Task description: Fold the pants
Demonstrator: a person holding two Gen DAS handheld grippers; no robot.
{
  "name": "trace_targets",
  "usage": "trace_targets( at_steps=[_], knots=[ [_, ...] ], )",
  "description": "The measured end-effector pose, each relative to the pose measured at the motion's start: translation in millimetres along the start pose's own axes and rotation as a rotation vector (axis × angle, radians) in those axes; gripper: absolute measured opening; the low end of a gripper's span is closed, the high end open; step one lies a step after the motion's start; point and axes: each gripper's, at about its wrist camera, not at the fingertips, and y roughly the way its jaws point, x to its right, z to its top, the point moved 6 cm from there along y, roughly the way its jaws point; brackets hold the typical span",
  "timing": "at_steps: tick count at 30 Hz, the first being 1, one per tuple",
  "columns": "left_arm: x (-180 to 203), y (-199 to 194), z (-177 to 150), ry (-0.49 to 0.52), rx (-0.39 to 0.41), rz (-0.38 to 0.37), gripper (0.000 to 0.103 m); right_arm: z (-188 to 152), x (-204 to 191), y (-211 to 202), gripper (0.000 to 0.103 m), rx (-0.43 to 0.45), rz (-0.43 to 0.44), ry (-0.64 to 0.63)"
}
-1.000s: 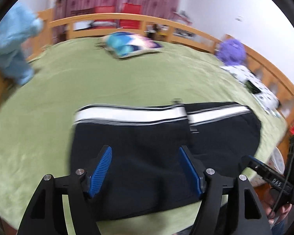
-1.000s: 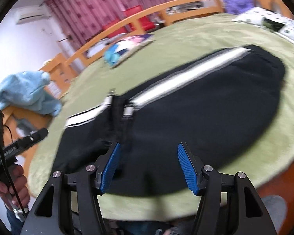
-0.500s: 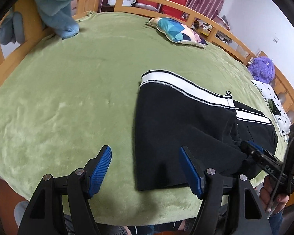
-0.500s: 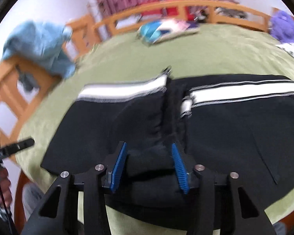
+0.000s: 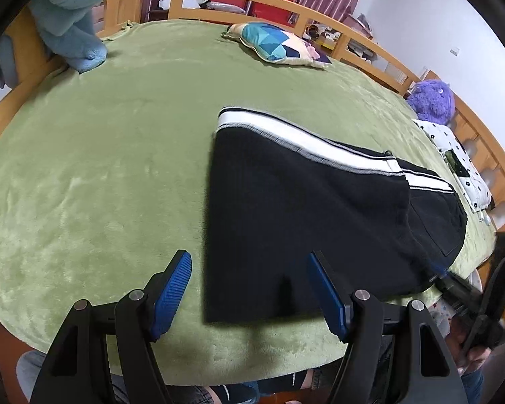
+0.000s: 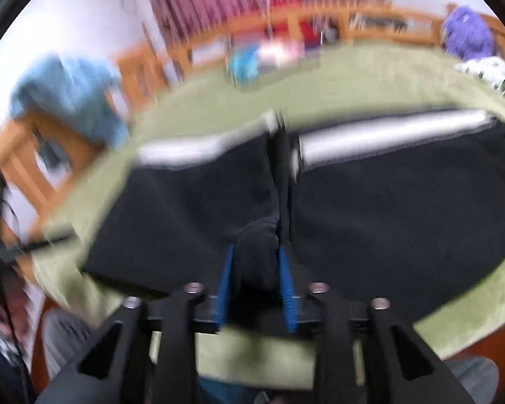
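While our right gripper (image 6: 255, 281) pinches a bunch of the pants (image 5: 306, 222) at their near edge, our left gripper (image 5: 249, 294) hangs wide open and holds nothing.

We see the black pants with the white side stripe lying flat on the green blanket (image 5: 94, 175), at the near right of the bed, already doubled into a shorter shape. Our right fingers (image 6: 226, 281) are closed most of the way, with a dark lump of cloth squeezed between them; that view is blurred, so we cannot tell how many layers they hold. Our left gripper straddles the near left corner of the pants above the cloth. We judge another fold is starting: next, we need the left gripper to close on that corner so both lift together.
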Motion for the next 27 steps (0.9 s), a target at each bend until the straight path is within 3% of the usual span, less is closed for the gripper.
trace_targets(
  at_steps=[1,3,6,9,14,17,19,20,22,24,26,27],
  knots=[
    [0.2,2.0,-0.2,-0.003,-0.009,0.004,0.069,-6.5,0.3,8.1,0.032,-0.041,-0.013,-0.023],
    [-1.1,2.2,-1.0,-0.005,-0.011,-0.001,0.069,-6.7,-1.5,3.1,0.037,-0.032,0.005,-0.049],
    [-4.4,5.0,-2.3,-0.002,-0.022,0.01,0.069,9.8,-0.1,-18.7,0.054,0.071,0.025,-0.047],
    [-6.7,8.3,-1.8,-0.01,-0.03,0.016,0.069,31.6,1.0,-22.0,0.054,0.129,0.042,-0.034],
    [-8.0,8.7,4.4,-0.018,-0.027,0.029,0.069,70.8,0.3,12.7,0.051,0.129,-0.003,-0.07],
    [-8.4,10.2,10.7,-0.018,-0.025,0.031,0.069,84.1,1.1,45.8,0.048,0.036,-0.005,-0.086],
    [-6.7,12.5,13.2,-0.011,-0.025,0.029,0.069,83.1,0.5,71.7,0.01,-0.06,-0.013,-0.112],
    [-5.3,13.2,13.8,-0.002,-0.024,0.029,0.069,82.8,2.3,82.4,0.01,-0.1,-0.023,-0.125],
    [-3.3,12.0,13.8,0.007,-0.016,0.026,0.069,96.8,12.4,73.9,0.008,-0.007,0.0,-0.086],
    [-1.6,11.0,14.6,0.011,-0.005,0.013,0.069,109.0,34.5,57.9,0.008,0.058,0.128,0.096],
    [0.1,15.3,15.5,0.013,-0.011,0.005,0.069,105.2,42.0,67.0,0.012,0.024,0.109,0.135],
    [0.6,18.4,16.0,0.012,-0.017,0.007,0.069,99.6,39.6,76.0,0.021,-0.015,0.067,0.1]
  ],
)
